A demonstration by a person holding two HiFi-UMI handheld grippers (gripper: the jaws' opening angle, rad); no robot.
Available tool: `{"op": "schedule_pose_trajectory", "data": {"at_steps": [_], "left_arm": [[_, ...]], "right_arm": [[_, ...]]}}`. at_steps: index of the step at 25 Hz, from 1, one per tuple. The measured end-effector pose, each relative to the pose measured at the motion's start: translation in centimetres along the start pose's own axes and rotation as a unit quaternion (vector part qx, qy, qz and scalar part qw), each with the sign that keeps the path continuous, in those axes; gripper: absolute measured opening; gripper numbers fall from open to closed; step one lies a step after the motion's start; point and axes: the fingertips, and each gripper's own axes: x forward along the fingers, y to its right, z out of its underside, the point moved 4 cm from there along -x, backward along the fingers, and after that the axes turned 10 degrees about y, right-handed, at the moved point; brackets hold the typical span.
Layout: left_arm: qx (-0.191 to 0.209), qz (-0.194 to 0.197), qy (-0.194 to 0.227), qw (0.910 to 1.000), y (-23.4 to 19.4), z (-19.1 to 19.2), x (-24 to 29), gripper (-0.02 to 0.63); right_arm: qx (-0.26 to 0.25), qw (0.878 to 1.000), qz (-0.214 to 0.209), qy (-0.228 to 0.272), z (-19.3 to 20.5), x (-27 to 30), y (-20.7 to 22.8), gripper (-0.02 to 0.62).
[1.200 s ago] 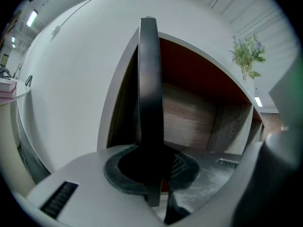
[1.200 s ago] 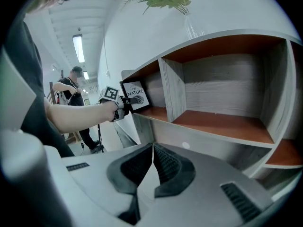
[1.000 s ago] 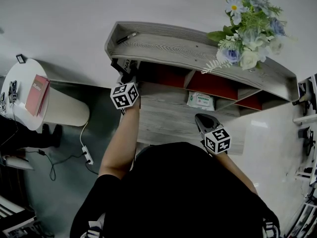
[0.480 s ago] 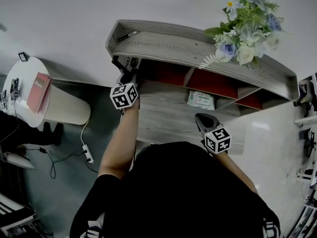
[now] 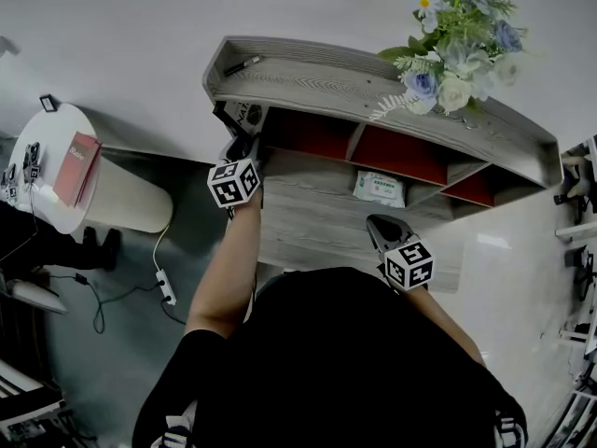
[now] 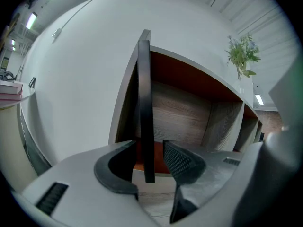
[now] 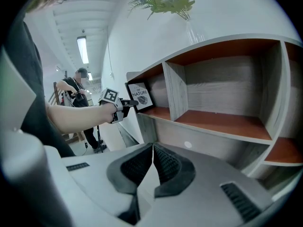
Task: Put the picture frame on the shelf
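- Picture frame (image 6: 144, 103) aside, the thing nearest our body is the right gripper (image 7: 152, 162). Its jaws are closed together on nothing, and it idles low in front of the shelf (image 7: 222, 122), well apart from the frame.
- Further out, our left gripper (image 6: 151, 157) reaches to the shelf's left end. Its jaws are opening with the frame between them. We see a clear gap between the frame and the ribbed right pad (image 6: 177, 160), so we judge the grip released.
- From this gripper the frame lies straight ahead, edge-on to us, its long axis upright and its flat faces turned toward the two pads.
- The right gripper view shows the frame (image 7: 140, 96) standing in the leftmost compartment, close to the front edge and showing its printed face. We judge it to rest on the red-brown floor there, though the contact itself is too small to confirm.
- The left hand is plainly the nearer one. We judge that its way out is straight back along the frame's plane, since a sideways drift could tip the frame.
- Beyond the frame is the compartment's wood-grain back wall (image 6: 184, 115).
- Farthest along the shelf top stand the flowers (image 5: 457, 49).
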Motion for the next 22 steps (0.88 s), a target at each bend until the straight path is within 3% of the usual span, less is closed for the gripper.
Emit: {"op": "schedule_pose_trajectory", "data": {"at_steps": [22], "left_arm": [[0.003, -0.029, -0.003, 0.9996, 0.6, 1.6, -5.7, 0.184]], "right_arm": [[-0.012, 1.000, -0.013, 0.004, 1.0, -3.3, -0.4, 0.018]]}}
